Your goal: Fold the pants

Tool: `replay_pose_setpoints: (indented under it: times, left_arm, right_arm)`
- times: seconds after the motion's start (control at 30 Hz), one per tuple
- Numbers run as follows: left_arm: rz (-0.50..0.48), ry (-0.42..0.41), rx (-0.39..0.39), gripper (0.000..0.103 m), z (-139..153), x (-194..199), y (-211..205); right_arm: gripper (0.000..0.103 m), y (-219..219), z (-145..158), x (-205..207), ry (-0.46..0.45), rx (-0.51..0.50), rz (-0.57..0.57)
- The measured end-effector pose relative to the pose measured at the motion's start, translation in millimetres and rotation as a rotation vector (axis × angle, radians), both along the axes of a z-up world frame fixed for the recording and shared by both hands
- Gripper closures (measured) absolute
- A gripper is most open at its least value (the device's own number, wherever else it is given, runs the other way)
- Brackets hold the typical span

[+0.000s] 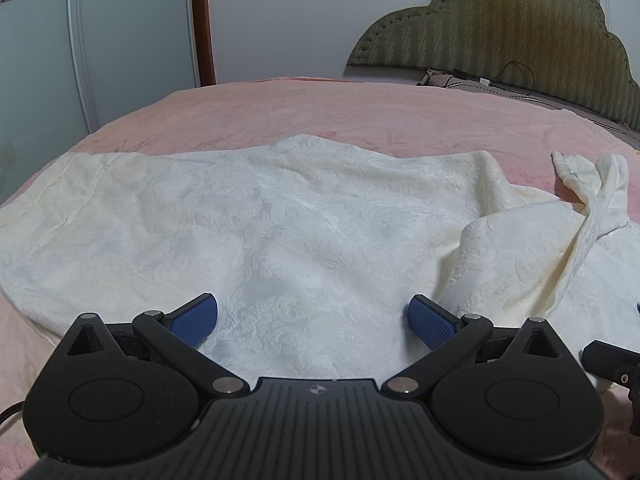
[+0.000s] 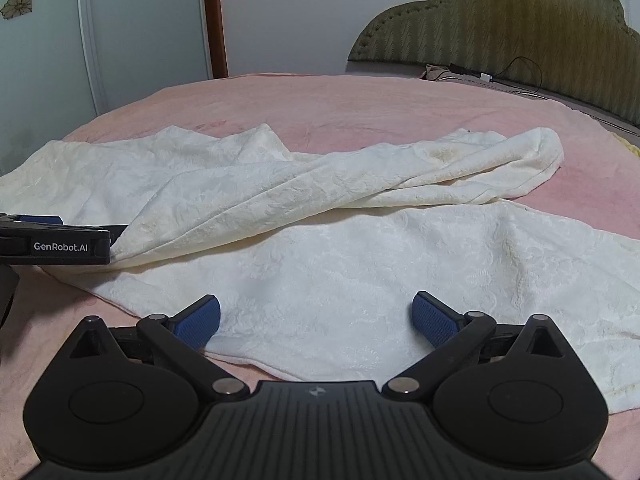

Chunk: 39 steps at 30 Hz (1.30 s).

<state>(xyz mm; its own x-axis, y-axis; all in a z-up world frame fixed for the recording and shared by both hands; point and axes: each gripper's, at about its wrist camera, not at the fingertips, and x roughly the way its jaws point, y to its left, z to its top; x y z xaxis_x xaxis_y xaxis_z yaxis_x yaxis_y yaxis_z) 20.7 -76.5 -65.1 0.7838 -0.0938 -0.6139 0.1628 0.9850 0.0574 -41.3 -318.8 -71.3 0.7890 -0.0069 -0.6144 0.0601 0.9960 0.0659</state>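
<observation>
The left tool [image 1: 313, 322] has its blue fingers [image 1: 192, 320] spread wide apart, poised over the near part of the cream pants [image 1: 280, 232], gripping nothing. The right tool [image 2: 316, 320] is likewise spread wide, empty, above the near edge of the same garment. The pants lie rumpled across the pink bed [image 2: 360, 104], one leg twisted over the other toward an olive headboard [image 2: 500, 16] with a black cable [image 2: 520, 72] below it.
</observation>
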Motion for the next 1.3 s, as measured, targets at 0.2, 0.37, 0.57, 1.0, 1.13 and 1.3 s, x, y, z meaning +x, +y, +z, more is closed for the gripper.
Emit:
replay_pose_setpoints:
  times: [0.2,0.37,0.57,1.0,1.13,1.3]
  left_arm:
    - [0.000,0.000,0.000,0.000,-0.3,-0.2,-0.8]
    - [0.000,0.000,0.000,0.000,-0.3,-0.1,-1.0]
    - [0.000,0.000,0.000,0.000,-0.5,0.0,-1.0]
    - [-0.001,0.000,0.000,0.000,-0.6,-0.1,-1.2]
    - [-0.001,0.000,0.000,0.000,-0.6,-0.1,-1.2]
    - [-0.001,0.000,0.000,0.000,-0.5,-0.1,-0.9]
  right_arm:
    - [0.000,-0.9,0.1,-0.2,-0.001,0.005,-0.001]
    - [0.000,-1.8,0.4,-0.3,-0.003,0.010,-0.001]
    - [0.000,-1.6,0.3,-0.2,-0.003,0.012,-0.002]
    - [0.000,-1.4,0.4,-0.2,-0.002,0.010,-0.003]
    - [0.000,-1.6,0.4,-0.3,-0.003,0.012,-0.003]
    - [0.000,-1.7,0.5,-0.3,-0.003,0.012,-0.003]
